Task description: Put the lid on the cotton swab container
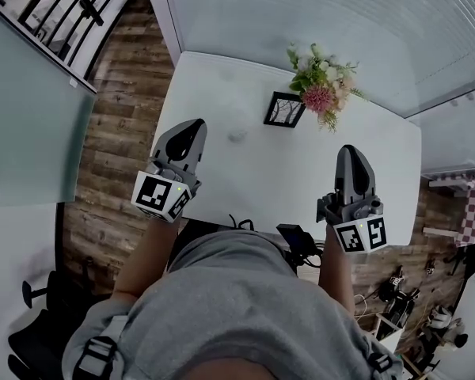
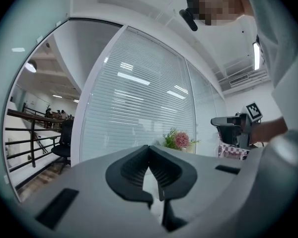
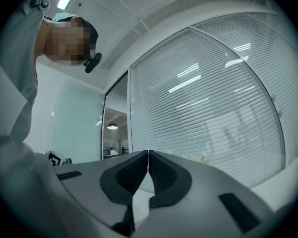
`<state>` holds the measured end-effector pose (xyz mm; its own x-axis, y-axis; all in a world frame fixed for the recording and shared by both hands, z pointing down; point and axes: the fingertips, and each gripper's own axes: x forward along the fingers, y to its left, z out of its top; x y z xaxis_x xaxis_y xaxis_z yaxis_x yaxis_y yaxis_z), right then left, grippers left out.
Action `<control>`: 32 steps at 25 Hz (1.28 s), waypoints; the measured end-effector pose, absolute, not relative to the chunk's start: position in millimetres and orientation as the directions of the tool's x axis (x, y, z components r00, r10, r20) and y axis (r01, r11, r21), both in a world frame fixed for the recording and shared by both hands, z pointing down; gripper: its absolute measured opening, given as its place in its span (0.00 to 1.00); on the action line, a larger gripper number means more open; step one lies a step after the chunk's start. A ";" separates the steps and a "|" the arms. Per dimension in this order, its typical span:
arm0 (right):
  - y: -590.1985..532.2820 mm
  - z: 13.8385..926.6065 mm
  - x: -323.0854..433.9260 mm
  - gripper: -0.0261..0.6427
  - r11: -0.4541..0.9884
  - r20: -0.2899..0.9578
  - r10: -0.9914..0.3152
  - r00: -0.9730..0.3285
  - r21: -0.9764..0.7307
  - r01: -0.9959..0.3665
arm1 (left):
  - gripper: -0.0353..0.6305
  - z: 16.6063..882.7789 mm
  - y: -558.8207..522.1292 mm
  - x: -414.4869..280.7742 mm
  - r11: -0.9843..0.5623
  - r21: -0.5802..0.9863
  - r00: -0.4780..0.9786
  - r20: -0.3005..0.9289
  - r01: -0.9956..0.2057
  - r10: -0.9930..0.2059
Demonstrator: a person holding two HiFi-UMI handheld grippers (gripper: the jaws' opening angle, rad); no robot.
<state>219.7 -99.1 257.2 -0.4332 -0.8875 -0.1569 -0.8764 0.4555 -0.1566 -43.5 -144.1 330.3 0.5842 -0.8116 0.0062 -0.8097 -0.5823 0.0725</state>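
Risk: left gripper (image 1: 195,123) & right gripper (image 1: 350,150) both pressed together, empty; w/o spreading first they'd likely shove the target, not grasp it.
Containers: none clearly visible; contents can't tell.
Task thing: small pale round blob (image 1: 237,135) on white rectangular table (image 1: 245,180), near left gripper; maybe lid/container, too faint.
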 end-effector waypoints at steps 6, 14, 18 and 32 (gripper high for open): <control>-103.6 265.0 222.4 0.08 0.479 -0.142 -0.878 -0.458 -0.213 -0.852 | 0.06 361.5 -148.3 -33.8 -0.607 0.029 0.607 0.075 -0.794 -0.791; -109.8 282.1 232.8 0.08 0.464 -0.110 -0.886 -0.451 -0.234 -0.854 | 0.42 448.7 -164.3 -15.5 -0.610 -0.023 0.582 0.270 -0.792 -0.767; -112.6 292.2 235.2 0.08 0.458 -0.087 -0.888 -0.451 -0.242 -0.855 | 0.48 488.9 -172.2 3.6 -0.647 0.018 0.616 0.328 -0.763 -0.717; -118.1 313.4 243.7 0.08 0.434 -0.034 -0.897 -0.441 -0.259 -0.863 | 0.59 568.6 -197.5 26.2 -0.608 0.160 0.608 0.433 -0.778 -0.665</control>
